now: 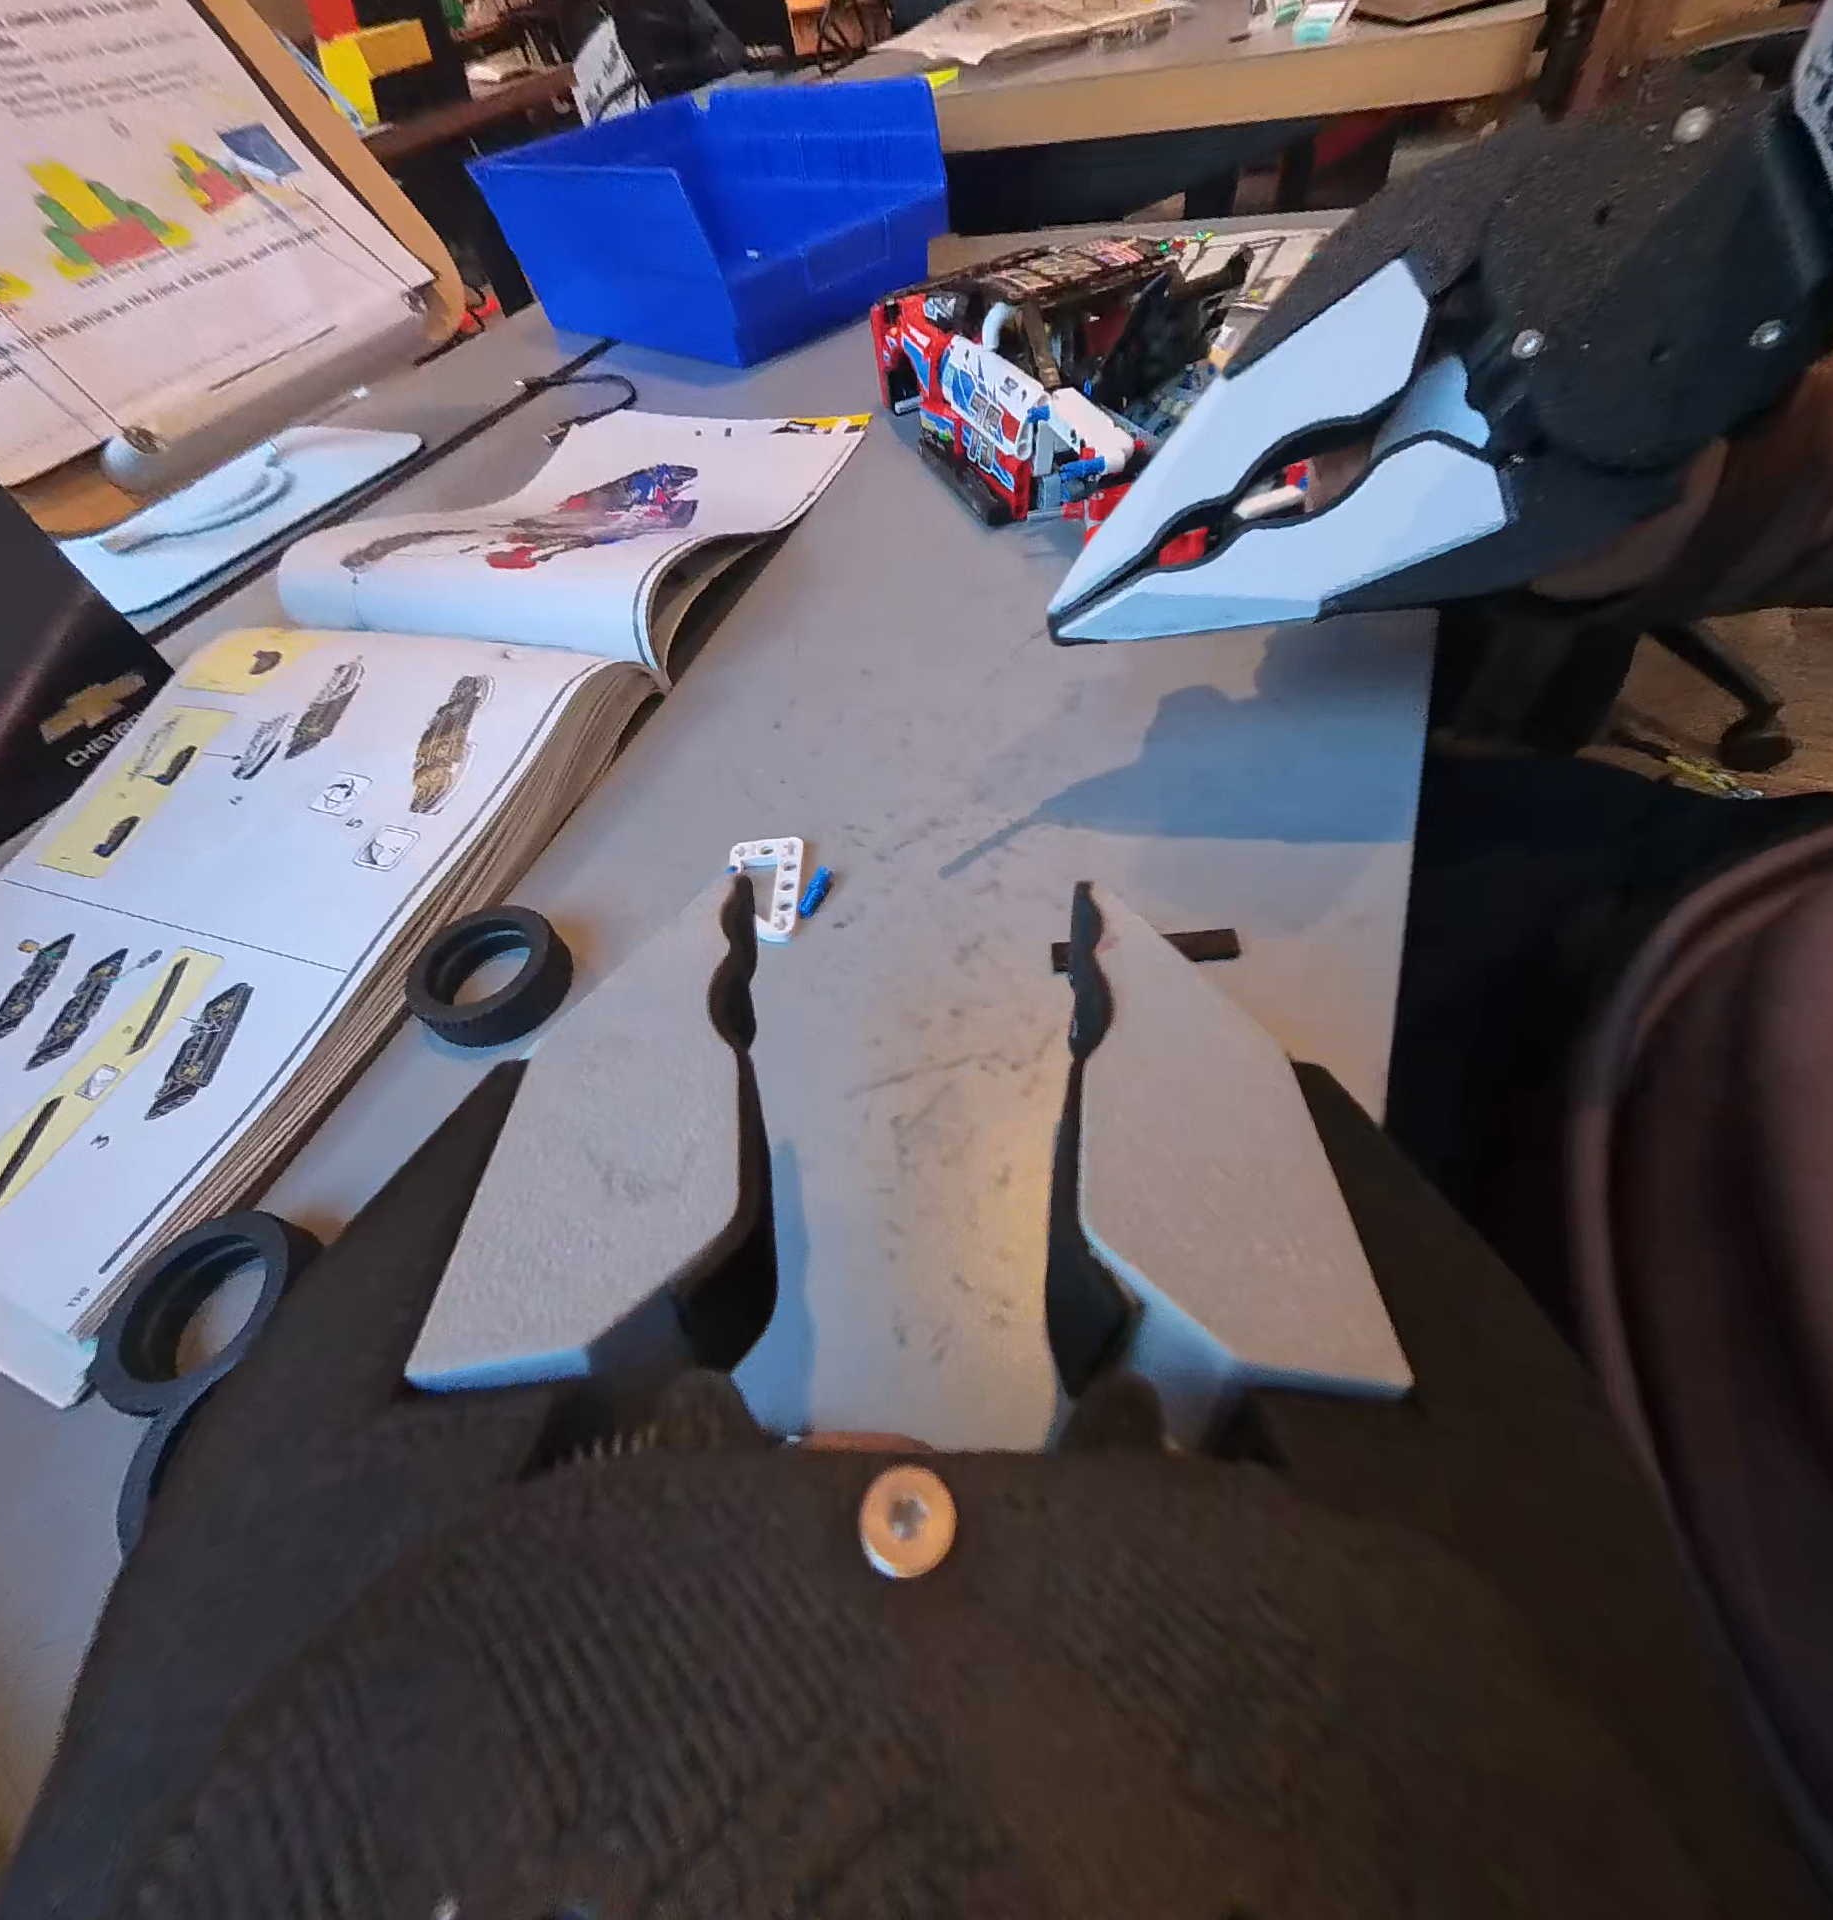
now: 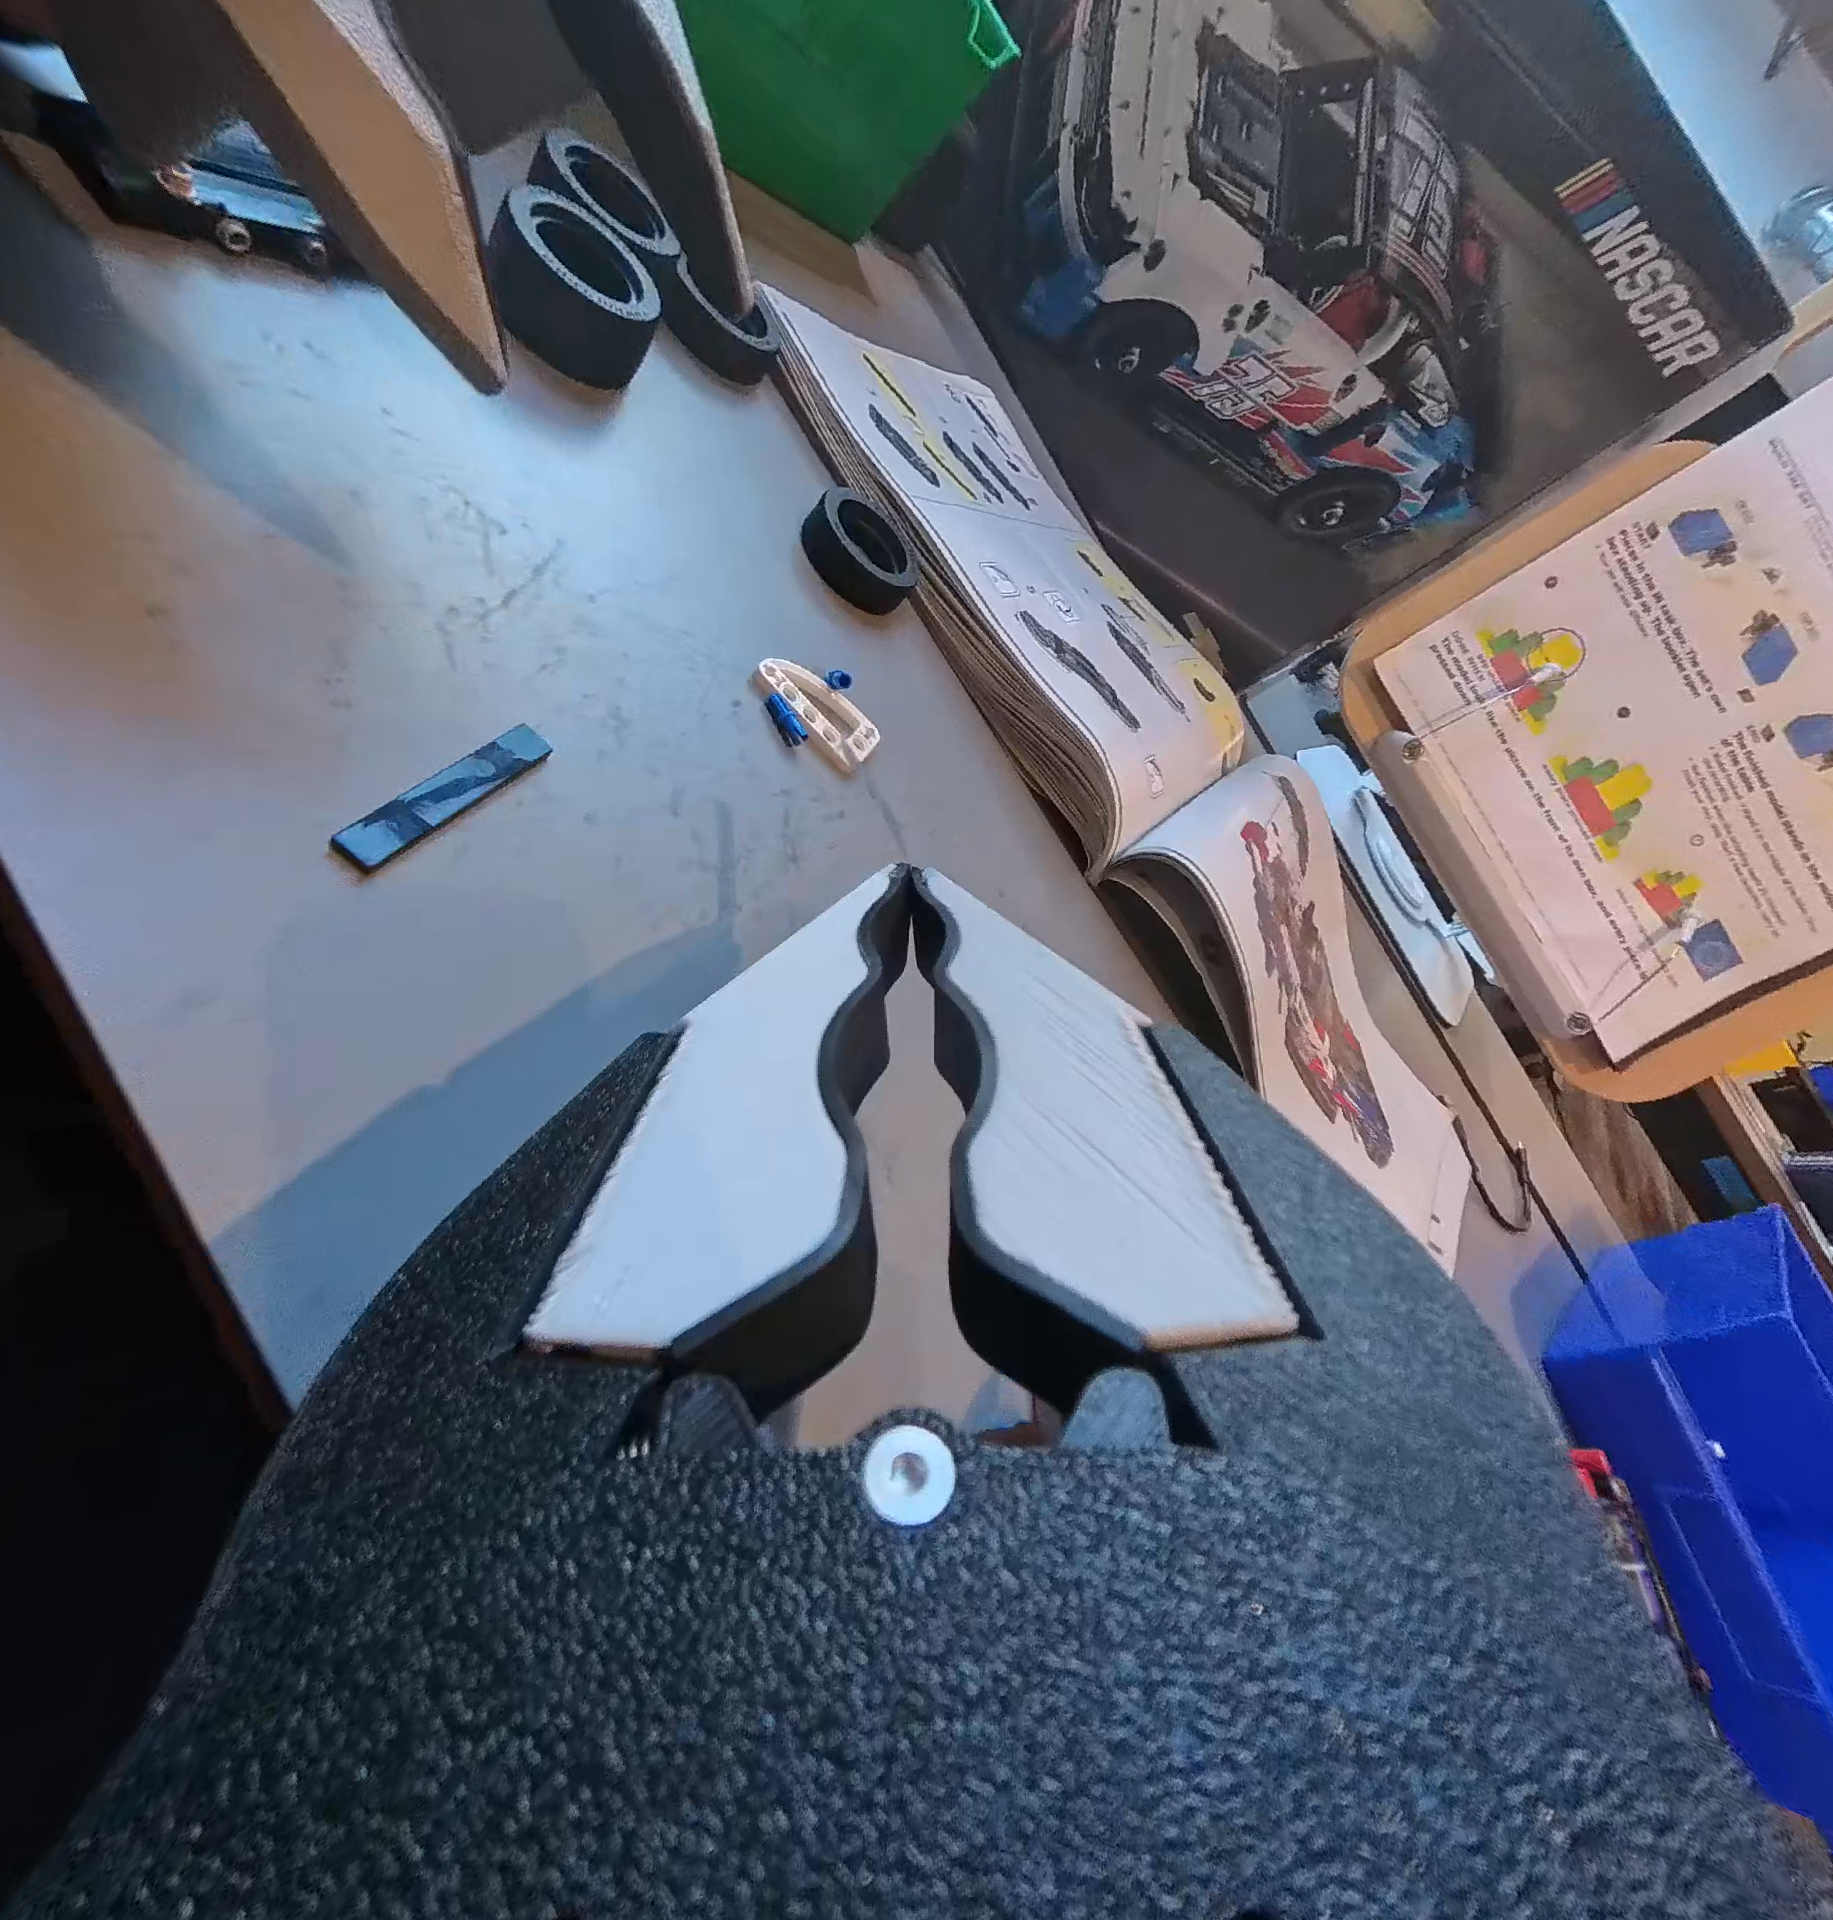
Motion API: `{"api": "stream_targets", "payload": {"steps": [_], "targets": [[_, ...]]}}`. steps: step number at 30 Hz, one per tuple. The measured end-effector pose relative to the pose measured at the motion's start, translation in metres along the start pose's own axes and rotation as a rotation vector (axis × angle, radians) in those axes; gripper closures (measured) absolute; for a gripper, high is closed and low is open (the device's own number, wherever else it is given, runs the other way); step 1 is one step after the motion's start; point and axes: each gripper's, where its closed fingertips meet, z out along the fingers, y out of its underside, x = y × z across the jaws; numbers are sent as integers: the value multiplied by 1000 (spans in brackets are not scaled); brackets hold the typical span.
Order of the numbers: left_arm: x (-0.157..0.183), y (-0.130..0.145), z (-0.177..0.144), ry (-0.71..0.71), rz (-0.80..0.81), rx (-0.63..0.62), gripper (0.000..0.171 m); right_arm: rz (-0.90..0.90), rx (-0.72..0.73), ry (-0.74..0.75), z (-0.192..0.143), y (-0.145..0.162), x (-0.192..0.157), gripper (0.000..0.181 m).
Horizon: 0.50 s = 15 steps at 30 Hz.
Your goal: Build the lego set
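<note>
Scuffed grey tabletop (image 1: pixel 995 727) spreads beneath me. My left claw (image 1: pixel 907 914) hangs spread wide above a small white angled beam (image 1: pixel 777 883) and blue pin (image 1: pixel 816 891), probably lining up to pinch them. My right claw (image 2: pixel 908 878) is pressed together, empty, while the half-built red-and-white car (image 1: pixel 1005 405) waits well beyond.

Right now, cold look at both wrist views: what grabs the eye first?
Probably the half-built red, white and blue lego car at the far side of the grey table, beside the bright blue plastic bin. Next, the thick open instruction booklet on the left, with black rubber tyres along its edge. Mid-table lie a small white perforated lego frame with blue pins; the left gripper is open near them, the right gripper shut, empty.
</note>
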Motion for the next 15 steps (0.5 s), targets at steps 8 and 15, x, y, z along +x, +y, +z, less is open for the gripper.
{"api": "stream_targets", "payload": {"steps": [8, 15], "targets": [[-4, 0, -3, -46, 40, 20, 118, 14, 3, -19, 7, 2, -5, 181], [-13, -7, -9, -91, 39, 78, 120, 28, 18, -24, 6, 1, -5, 181]]}}
